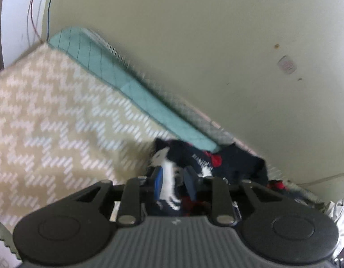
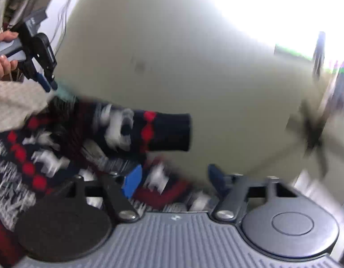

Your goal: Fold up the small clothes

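A dark navy knitted sweater with red and white patterns is the garment. In the left wrist view my left gripper (image 1: 174,179) is shut on a fold of the sweater (image 1: 218,160), which hangs bunched in front of the fingers. In the right wrist view the sweater (image 2: 87,138) spreads across the left, one sleeve (image 2: 169,131) sticking out to the right. My right gripper (image 2: 174,182) has its jaws wide apart, with sweater fabric lying between and behind the fingers. The left gripper (image 2: 50,86) shows at upper left, held by a hand.
A beige and white zigzag blanket (image 1: 49,122) covers the surface at left, with a teal quilted cloth (image 1: 118,76) and grey fabric along the pale wall (image 1: 216,44). A light grey garment (image 2: 13,105) lies at left. A bright window (image 2: 283,11) is at upper right.
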### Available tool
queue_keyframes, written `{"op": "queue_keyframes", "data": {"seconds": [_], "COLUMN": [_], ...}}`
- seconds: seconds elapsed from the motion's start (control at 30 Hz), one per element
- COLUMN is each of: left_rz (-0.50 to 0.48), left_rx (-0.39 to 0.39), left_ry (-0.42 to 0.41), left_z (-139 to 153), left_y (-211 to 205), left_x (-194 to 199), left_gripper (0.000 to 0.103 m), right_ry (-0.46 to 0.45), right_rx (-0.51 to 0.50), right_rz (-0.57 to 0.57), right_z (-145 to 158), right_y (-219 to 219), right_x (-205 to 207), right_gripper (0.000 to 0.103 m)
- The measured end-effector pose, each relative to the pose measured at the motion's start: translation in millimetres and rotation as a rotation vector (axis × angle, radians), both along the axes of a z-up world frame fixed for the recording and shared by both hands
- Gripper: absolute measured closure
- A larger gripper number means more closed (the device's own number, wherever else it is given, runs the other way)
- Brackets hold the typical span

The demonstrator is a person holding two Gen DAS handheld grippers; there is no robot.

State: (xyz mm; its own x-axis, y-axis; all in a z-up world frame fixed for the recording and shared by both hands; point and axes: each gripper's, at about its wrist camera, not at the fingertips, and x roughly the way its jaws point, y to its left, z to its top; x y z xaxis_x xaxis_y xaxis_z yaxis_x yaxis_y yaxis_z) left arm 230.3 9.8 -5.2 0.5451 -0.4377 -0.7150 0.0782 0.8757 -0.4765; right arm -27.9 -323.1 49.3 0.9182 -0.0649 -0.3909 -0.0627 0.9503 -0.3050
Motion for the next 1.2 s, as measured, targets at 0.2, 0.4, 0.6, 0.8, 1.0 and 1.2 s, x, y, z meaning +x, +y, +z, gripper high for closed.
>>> {"op": "queue_keyframes", "data": {"seconds": [0.2, 0.4, 0.6, 0.8, 1.0, 1.2], "left_rz": [0.003, -0.013, -0.03, -0.024, -0.002, 0.0], "left_rx": [0.003, -0.025, -0.055, -0.048, -0.034, -0.02], "left_ry": [-0.022, -0.025, -0.019, -0.009, -0.057, -0.069], "left_z": [-16, -31, -47, -53, -46, -48], "left_y": [3, 1, 2, -9, -16, -33], "left_x": [5, 1, 2, 10, 8, 6], "left_gripper": [0.057, 0.056, 0.056, 0.061, 0.068, 0.039], "right_ry": [0.099, 0.199, 0.241, 0.321, 0.105, 0.198], "right_rx": [0.266, 0.508, 0.605, 0.622, 0.572, 0.483], "right_rz": [0.006, -0.098, -0.161, -0.078, -0.167, -0.315], "right_z": [3, -9, -30, -36, 25, 12], "right_y": [-27, -61, -84, -71, -80, -97], "right_x": [27, 102, 167, 199, 148, 119], "right_gripper": [0.055, 0.062, 0.051, 0.092, 0.103, 0.056]}}
